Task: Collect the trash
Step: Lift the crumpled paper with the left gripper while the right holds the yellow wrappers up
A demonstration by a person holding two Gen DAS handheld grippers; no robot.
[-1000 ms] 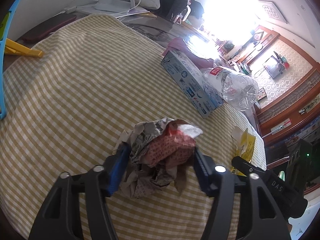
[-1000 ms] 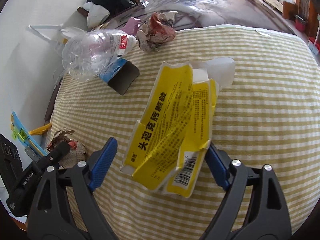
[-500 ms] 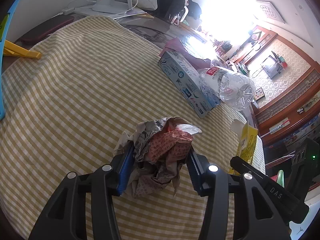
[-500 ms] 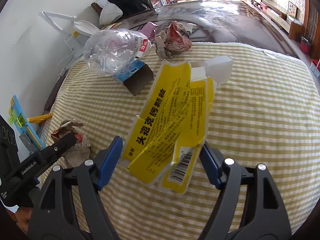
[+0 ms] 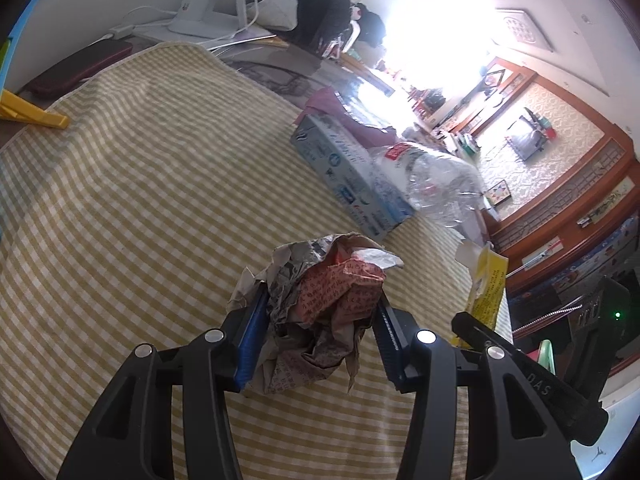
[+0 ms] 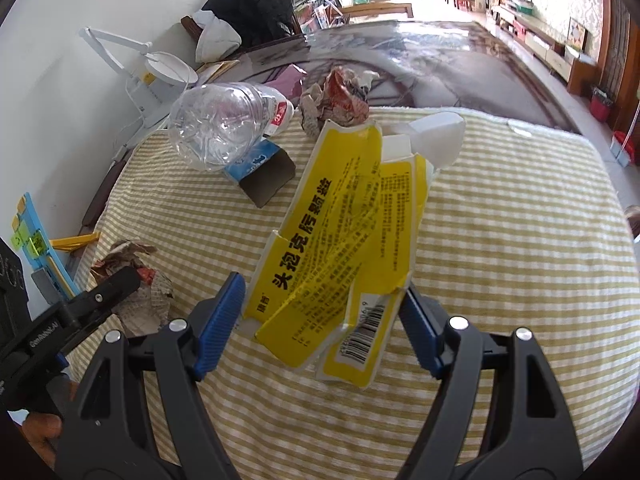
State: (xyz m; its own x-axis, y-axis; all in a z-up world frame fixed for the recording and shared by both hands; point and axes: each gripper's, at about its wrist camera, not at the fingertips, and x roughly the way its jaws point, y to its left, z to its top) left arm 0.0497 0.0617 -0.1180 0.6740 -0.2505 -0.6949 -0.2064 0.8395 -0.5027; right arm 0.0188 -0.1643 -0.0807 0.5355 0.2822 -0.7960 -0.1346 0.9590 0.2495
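Jaws of the left gripper (image 5: 320, 336) are clamped on a crumpled paper wad (image 5: 328, 304), blue pads pressed into both sides of it. Whether the wad is lifted or resting on the checked cloth (image 5: 152, 184) cannot be told from the left wrist view. Jaws of the right gripper (image 6: 322, 320) bracket a flattened yellow carton (image 6: 344, 232); the right pad touches the carton's torn edge, the left pad sits just beside it with a thin gap showing, so a firm grip cannot be confirmed.

Assessment of progress: early stage. Two pieces are in hand or nearly so, and none has visibly reached a bin. No bin or bag appears in either view.

Outstanding items on the worktop, seen in the right wrist view: a clear plastic bottle (image 6: 224, 128) lying on its side, touching a blue toothpaste box (image 6: 256, 168) beneath it, and a second crumpled paper wad (image 6: 340, 100) at the far edge of the cloth, near the bottle's cap end. All three sit well apart from both grippers.

Remaining work, by judgement: secure the carton, carry both pieces to a receptacle, then return for the bottle, box and far wad.
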